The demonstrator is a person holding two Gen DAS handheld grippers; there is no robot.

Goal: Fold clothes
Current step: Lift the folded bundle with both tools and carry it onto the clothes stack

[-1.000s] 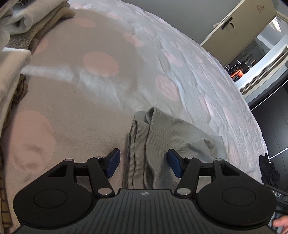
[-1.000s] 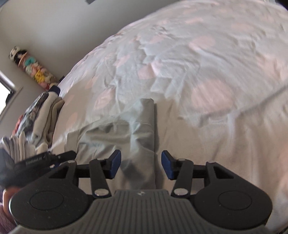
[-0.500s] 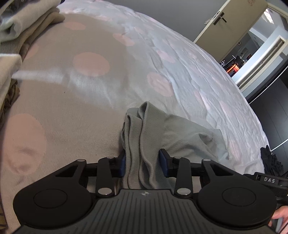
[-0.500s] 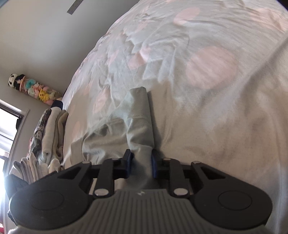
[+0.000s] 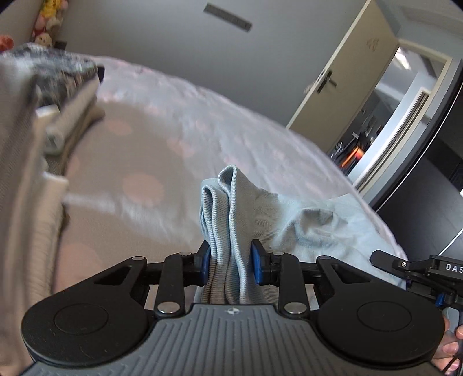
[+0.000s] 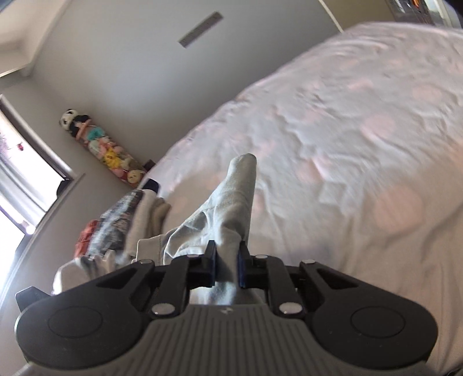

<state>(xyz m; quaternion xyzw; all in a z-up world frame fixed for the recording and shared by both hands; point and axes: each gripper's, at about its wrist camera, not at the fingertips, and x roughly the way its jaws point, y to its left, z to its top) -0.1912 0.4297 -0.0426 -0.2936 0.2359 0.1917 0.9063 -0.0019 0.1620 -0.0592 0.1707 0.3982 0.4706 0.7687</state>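
Both grippers have risen off the bedspread [image 5: 150, 162]; the left gripper [image 5: 230, 261] and right gripper [image 6: 226, 266] are closing, each pinching the grey garment [image 5: 231, 202], which hangs between them toward twelve o'clock above the bed.

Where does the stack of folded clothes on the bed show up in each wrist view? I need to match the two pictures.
Left wrist view: the stack of folded clothes fills the upper left edge, blurred, left of the held grey garment.
Right wrist view: the stack lies lower left, left of the garment, above the gripper body.
Shared landmark: the row of plush toys against the wall, beyond the stack.
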